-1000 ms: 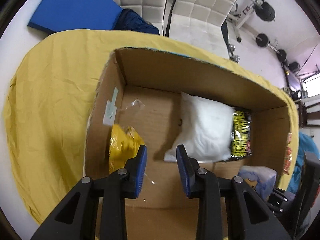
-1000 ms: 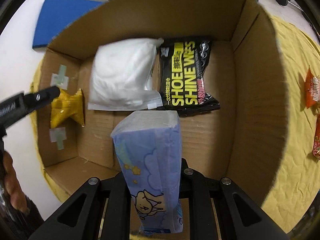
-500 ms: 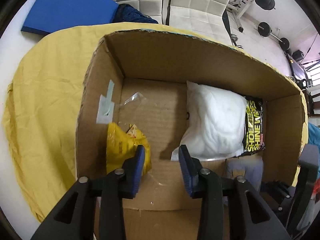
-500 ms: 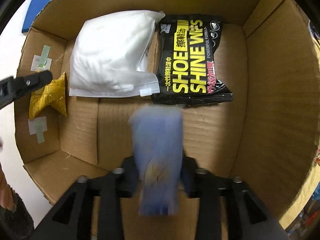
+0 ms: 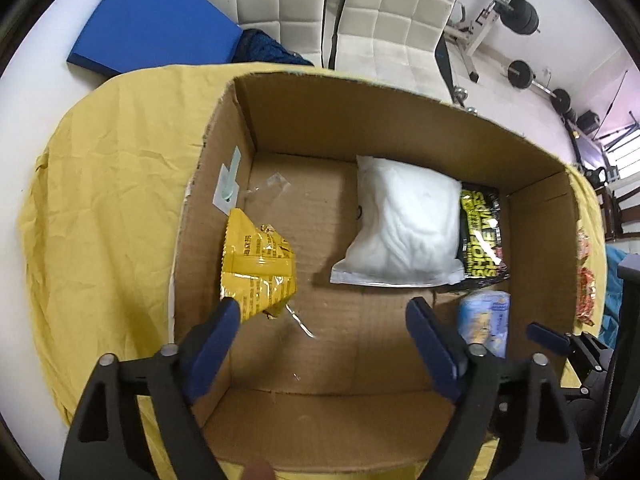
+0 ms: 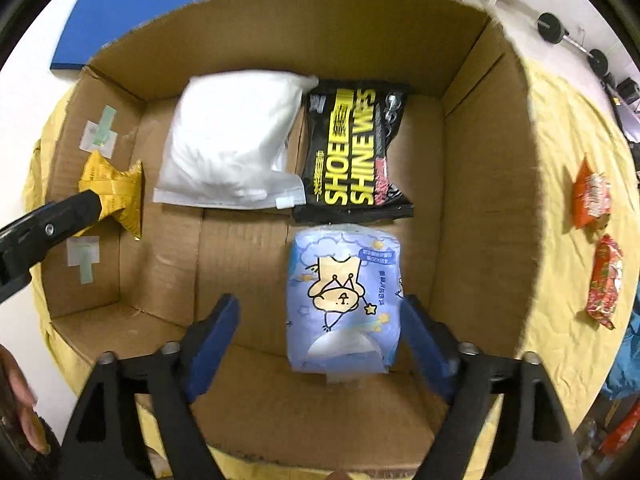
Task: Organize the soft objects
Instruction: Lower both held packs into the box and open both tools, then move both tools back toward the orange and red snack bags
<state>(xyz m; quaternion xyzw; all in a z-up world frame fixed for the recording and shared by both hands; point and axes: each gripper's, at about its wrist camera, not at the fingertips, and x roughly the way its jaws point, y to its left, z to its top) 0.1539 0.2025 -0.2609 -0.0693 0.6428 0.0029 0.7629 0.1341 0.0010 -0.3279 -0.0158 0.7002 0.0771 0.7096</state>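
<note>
An open cardboard box (image 6: 484, 184) holds a white pillow pack (image 6: 232, 140), a black shoe-wipes pack (image 6: 352, 148), a yellow packet (image 6: 116, 192) and a blue tissue pack (image 6: 344, 296). My right gripper (image 6: 320, 320) is open above the box's near side; the tissue pack lies flat on the floor between its jaws, untouched. My left gripper (image 5: 322, 320) is open and empty, with its left fingertip by the yellow packet (image 5: 256, 264). The tissue pack (image 5: 484, 320) also shows in the left wrist view, beside the white pack (image 5: 404, 232).
The box sits on a yellow cloth (image 5: 104, 208). Two orange and red snack packets (image 6: 596, 240) lie on the cloth to the right of the box. White chairs (image 5: 392, 20) and a blue mat (image 5: 152, 16) stand beyond the table.
My right gripper opened and let go of the blue tissue pack, which now lies flat in the box. My left gripper opened wide over the box.
</note>
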